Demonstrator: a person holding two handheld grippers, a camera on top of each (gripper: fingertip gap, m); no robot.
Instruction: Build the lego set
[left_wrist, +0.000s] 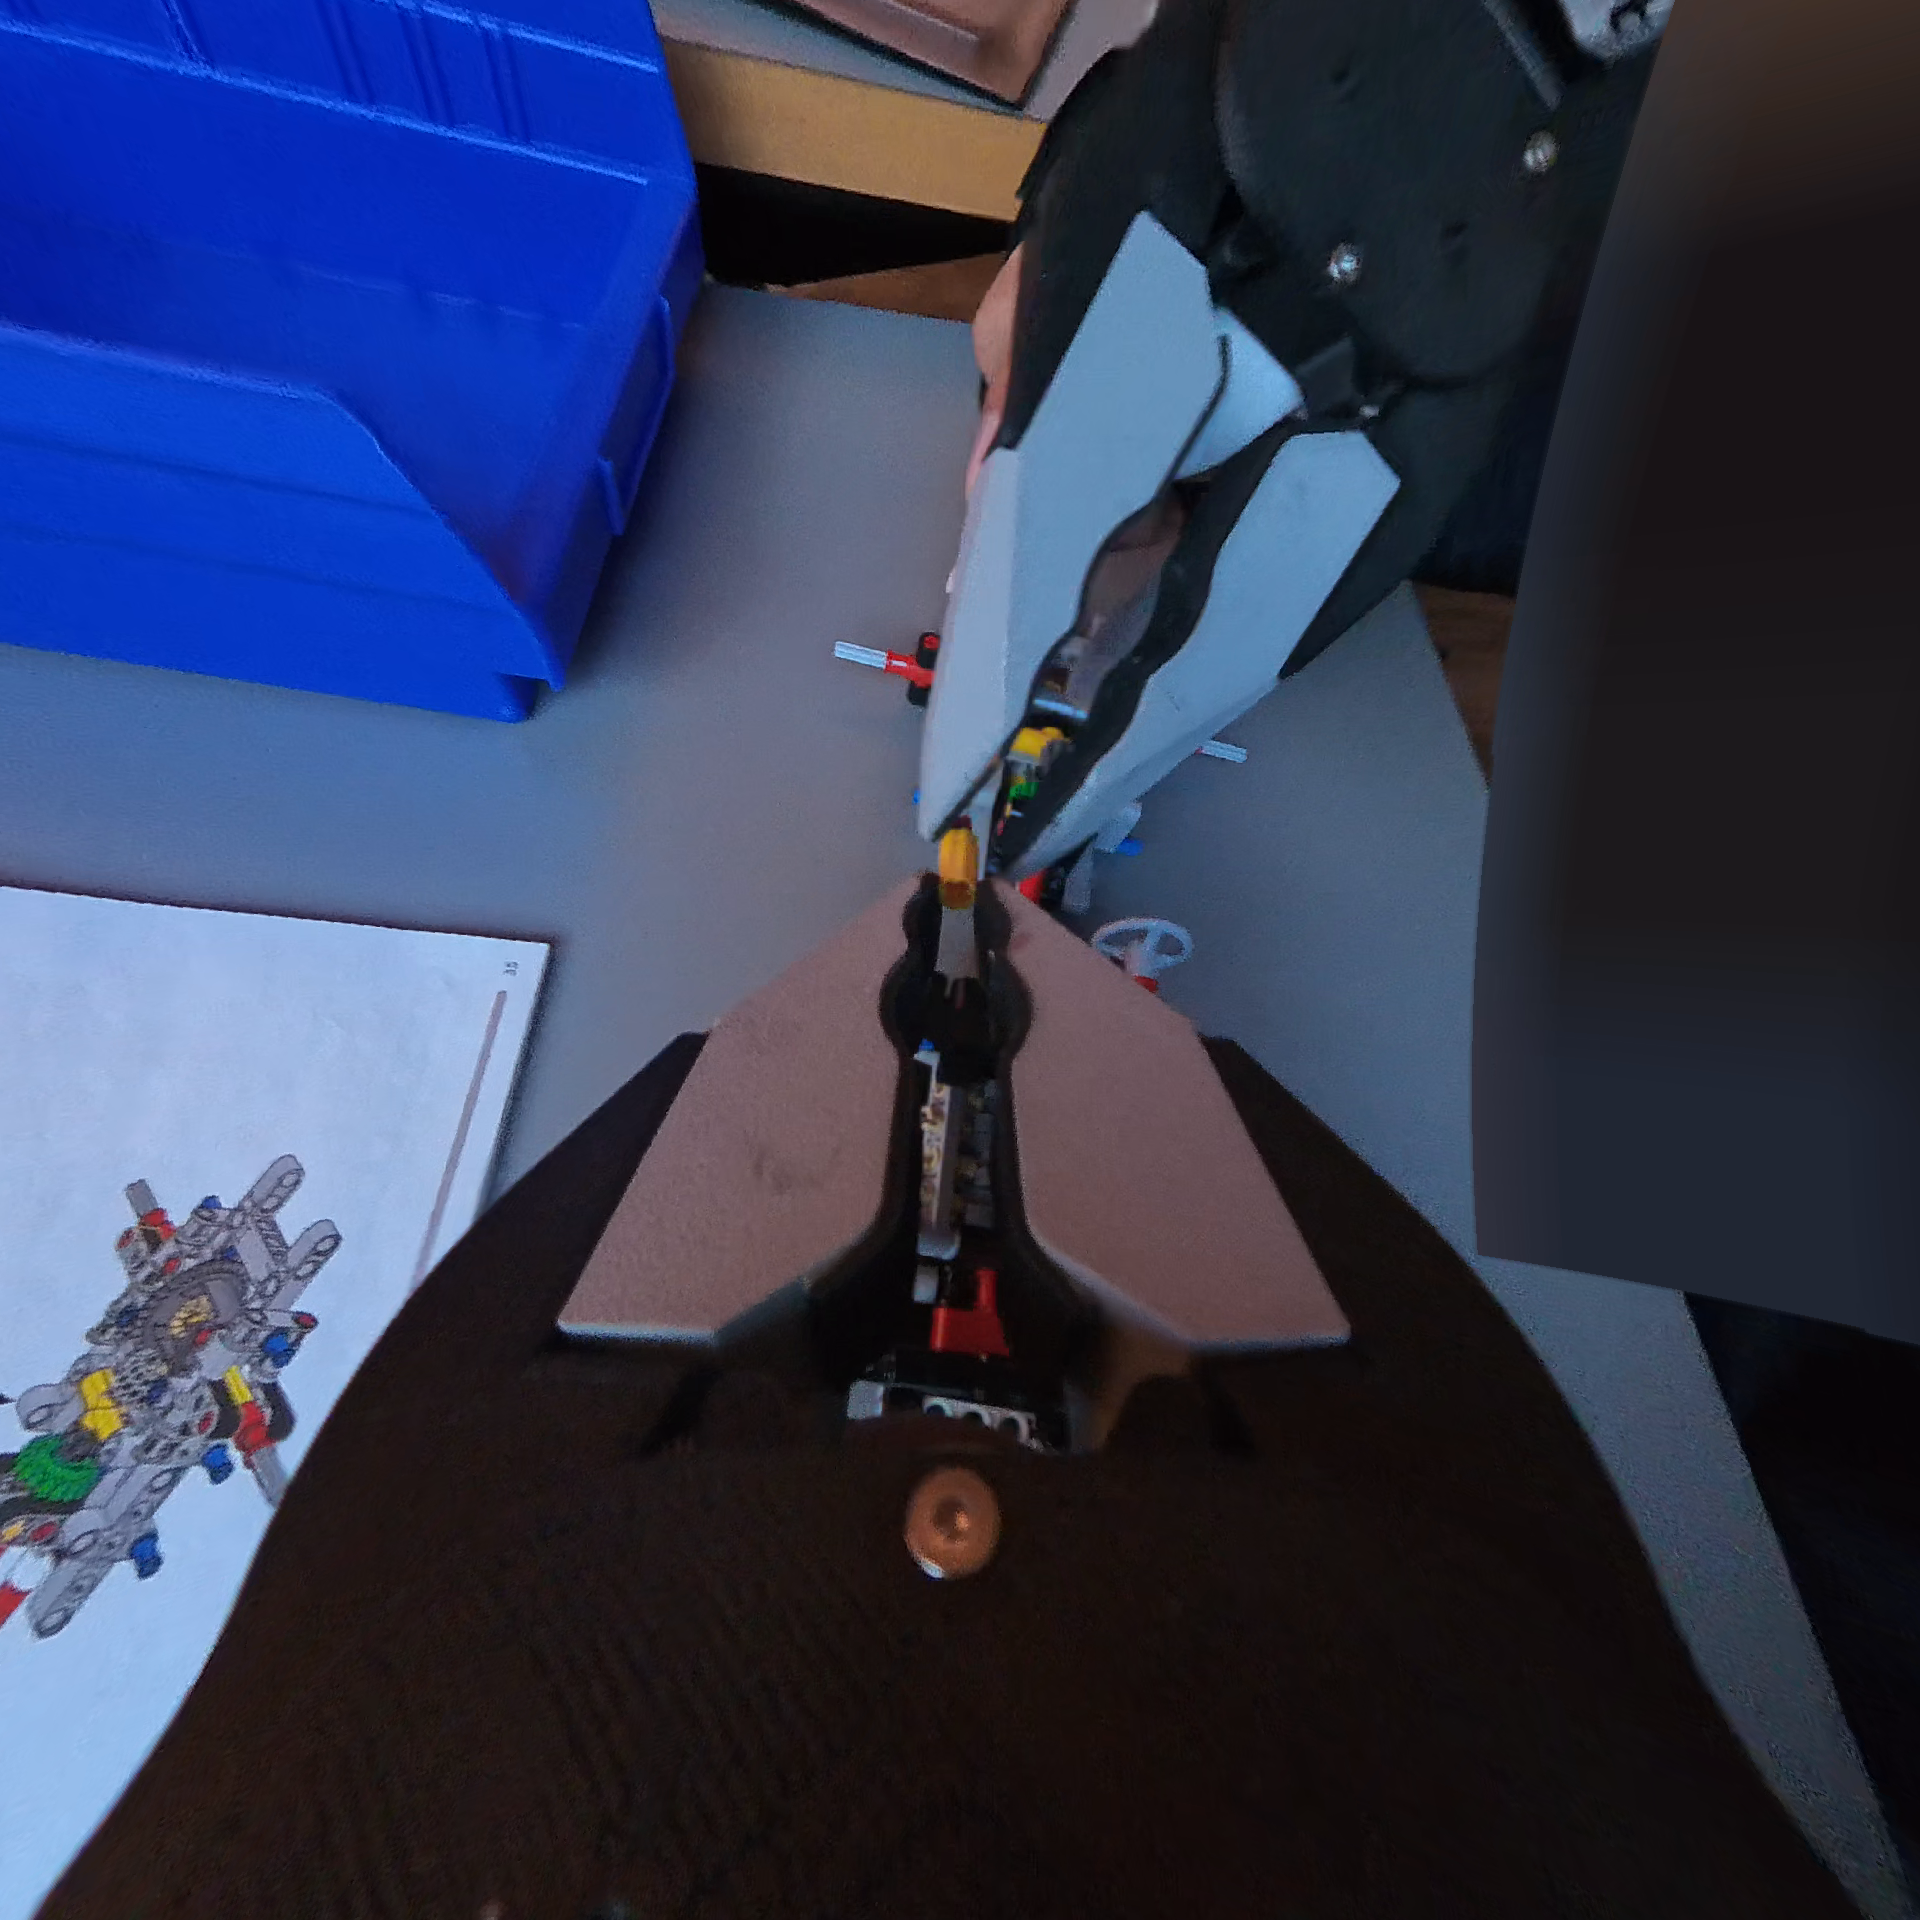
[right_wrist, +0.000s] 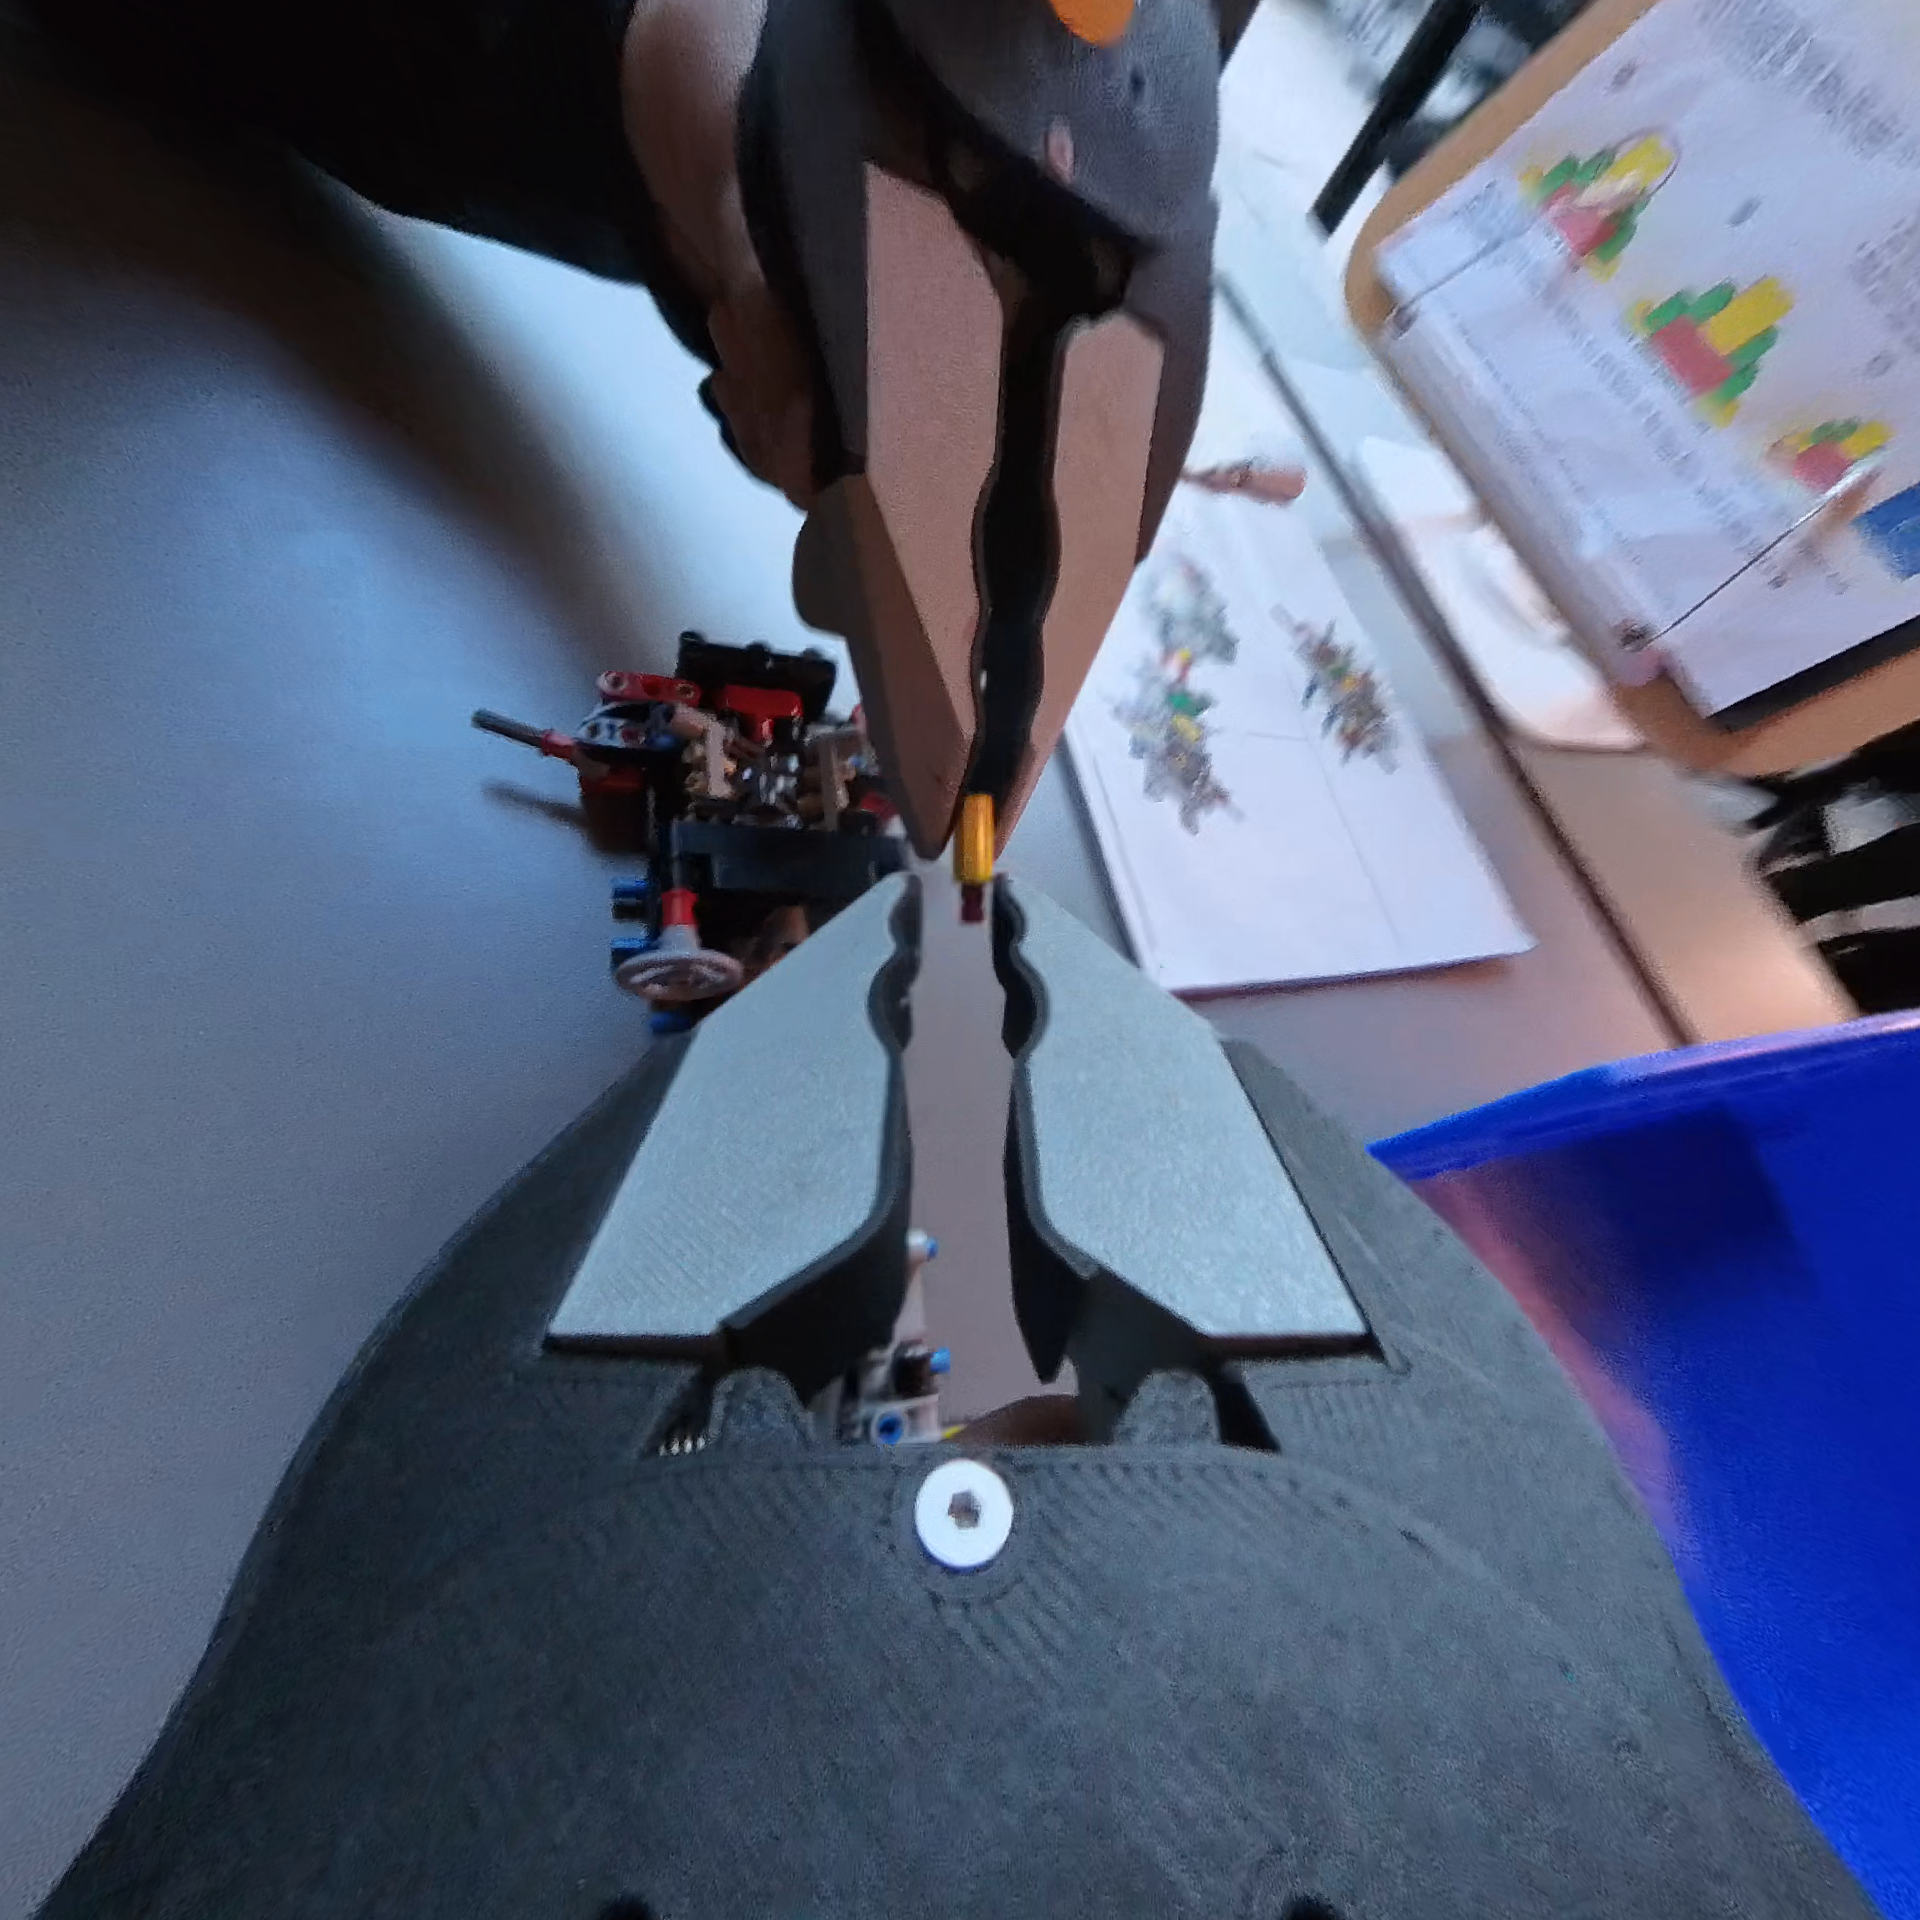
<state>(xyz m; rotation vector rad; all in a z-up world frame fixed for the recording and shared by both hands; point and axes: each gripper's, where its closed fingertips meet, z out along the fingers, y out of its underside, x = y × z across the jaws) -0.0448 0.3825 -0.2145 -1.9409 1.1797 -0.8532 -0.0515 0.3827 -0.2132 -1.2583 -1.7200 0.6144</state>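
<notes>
My left gripper (left_wrist: 956, 896), with brown fingers, is shut on a small yellow sleeve piece (left_wrist: 956, 862) at its very tips. In the right wrist view the left gripper (right_wrist: 971, 821) comes down from above, pinching the same yellow piece (right_wrist: 974, 829). A short red pin end (right_wrist: 971, 902) sticks out below the piece. My right gripper (right_wrist: 956, 899), with grey fingers, is open. Its tips stand on either side of the red end without pressing on it. In the left wrist view the right gripper (left_wrist: 982, 831) meets my left one tip to tip above the grey table (left_wrist: 675, 779).
A part-built brick model (right_wrist: 727, 769) with a white wheel (left_wrist: 1141, 945) stands on the table just behind the grippers. A blue bin (left_wrist: 312, 312) is at the back left. An open instruction booklet (left_wrist: 208, 1195) lies at the left. A board with a picture sheet (right_wrist: 1662, 364) leans nearby. My two grippers' fingertips are within a few centimetres of each other.
</notes>
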